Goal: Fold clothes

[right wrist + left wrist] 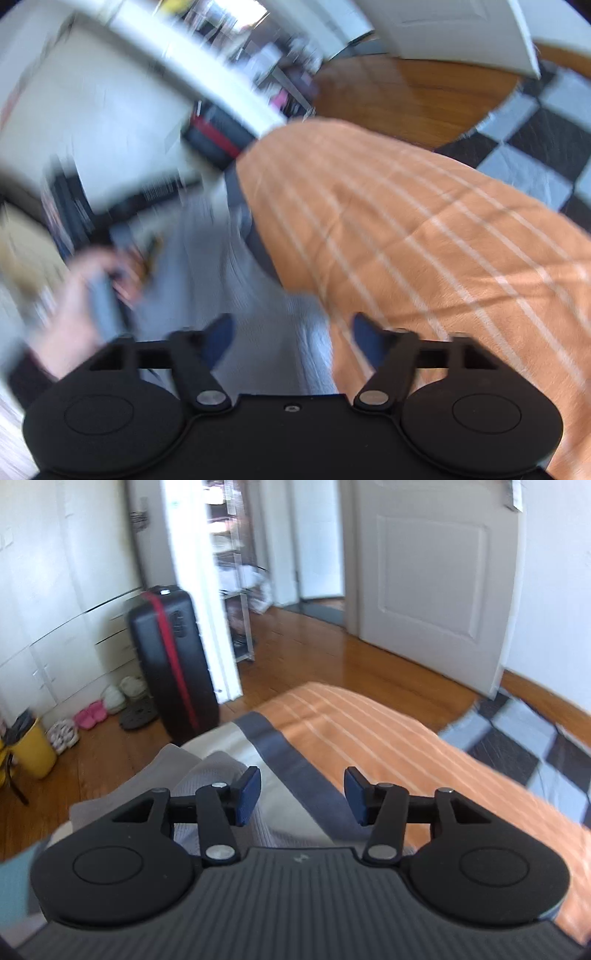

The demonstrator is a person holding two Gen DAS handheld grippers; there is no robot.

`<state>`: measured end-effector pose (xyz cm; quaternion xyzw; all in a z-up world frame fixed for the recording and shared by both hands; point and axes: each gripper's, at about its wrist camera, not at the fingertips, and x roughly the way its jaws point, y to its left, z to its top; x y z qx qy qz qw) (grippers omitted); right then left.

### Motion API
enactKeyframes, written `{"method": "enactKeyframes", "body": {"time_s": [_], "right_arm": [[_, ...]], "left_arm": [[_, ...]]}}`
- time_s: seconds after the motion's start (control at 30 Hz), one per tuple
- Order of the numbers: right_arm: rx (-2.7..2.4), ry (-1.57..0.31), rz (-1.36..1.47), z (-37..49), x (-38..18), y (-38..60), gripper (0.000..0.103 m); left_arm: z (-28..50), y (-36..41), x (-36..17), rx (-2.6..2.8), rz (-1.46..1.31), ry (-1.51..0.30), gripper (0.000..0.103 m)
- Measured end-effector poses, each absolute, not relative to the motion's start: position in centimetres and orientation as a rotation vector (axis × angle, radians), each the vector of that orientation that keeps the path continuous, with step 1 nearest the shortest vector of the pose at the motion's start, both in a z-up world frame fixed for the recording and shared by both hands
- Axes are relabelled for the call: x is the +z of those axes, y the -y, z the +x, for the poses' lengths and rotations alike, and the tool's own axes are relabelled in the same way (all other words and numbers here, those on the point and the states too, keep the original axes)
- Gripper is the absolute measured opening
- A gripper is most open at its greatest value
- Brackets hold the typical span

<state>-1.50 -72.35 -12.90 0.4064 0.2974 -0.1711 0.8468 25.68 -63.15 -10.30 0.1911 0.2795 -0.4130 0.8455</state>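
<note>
A pale grey ribbed garment [207, 779] lies on the bed under and left of my left gripper [302, 794], which is open with nothing between its blue pads. In the right wrist view the same grey garment [295, 343] appears blurred below my right gripper [293, 336], also open and empty. A person's hand [74, 295] holds the left gripper's handle at the left of that view. The bed is covered by an orange blanket with white stripes [369, 731] and a beige sheet with a dark grey band [273, 746].
A black suitcase with a red strap [170, 657] stands on the wooden floor beside the bed. Shoes [96, 712] and a yellow bin [33, 749] line the left wall. A white door [436, 583] is open ahead. A black-and-white checkered blanket [524, 738] lies at right.
</note>
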Motion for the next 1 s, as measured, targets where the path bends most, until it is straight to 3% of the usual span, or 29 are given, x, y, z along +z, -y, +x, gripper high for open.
{"method": "enactKeyframes", "body": {"time_s": [0.03,0.07,0.1,0.13,0.3,0.43,0.5,0.67,0.8,0.9,1.0], "right_arm": [[-0.372,-0.664,0.807,-0.9,-13.3,71.9,0.08],[-0.386,-0.688,0.771,-0.4,-13.7,71.6,0.062],[-0.401,-0.696,0.727,0.0,-13.8,71.2,0.039],[-0.395,-0.705,0.702,0.1,-13.7,71.1,0.007],[-0.496,-0.606,0.564,-2.0,-10.1,69.9,0.005],[-0.634,-0.755,0.55,-1.3,-13.5,71.3,0.005],[-0.64,-0.723,0.571,-1.5,-13.4,71.5,0.006],[-0.686,-0.75,0.552,-3.5,-11.8,70.8,0.033],[-0.539,-0.766,0.582,-7.9,-10.4,68.9,0.034],[-0.366,-0.726,0.646,-11.8,-9.4,66.1,0.048],[-0.262,-0.773,0.597,-14.2,-8.9,63.7,0.051]], "left_arm": [[25.1,62.5,-9.9,-0.88,0.423,-0.607,0.054],[24.7,61.4,-9.6,-0.876,0.433,-0.628,0.057],[24.2,60.0,-9.5,-0.862,0.44,-0.651,0.059],[23.7,58.5,-9.5,-0.848,0.445,-0.674,0.063],[21.3,47.3,-10.3,-0.729,0.403,-0.775,0.063],[18.6,36.8,-11.6,-0.602,0.407,-0.84,0.063],[17.1,32.3,-12.2,-0.537,0.424,-0.876,0.063],[12.5,23.1,-13.0,-0.472,0.448,-0.936,0.066],[9.6,19.2,-13.5,-0.499,0.413,-0.955,0.071],[8.1,18.3,-13.6,-0.552,0.403,-0.954,0.071],[6.7,17.5,-13.7,-0.605,0.392,-0.951,0.071]]}}
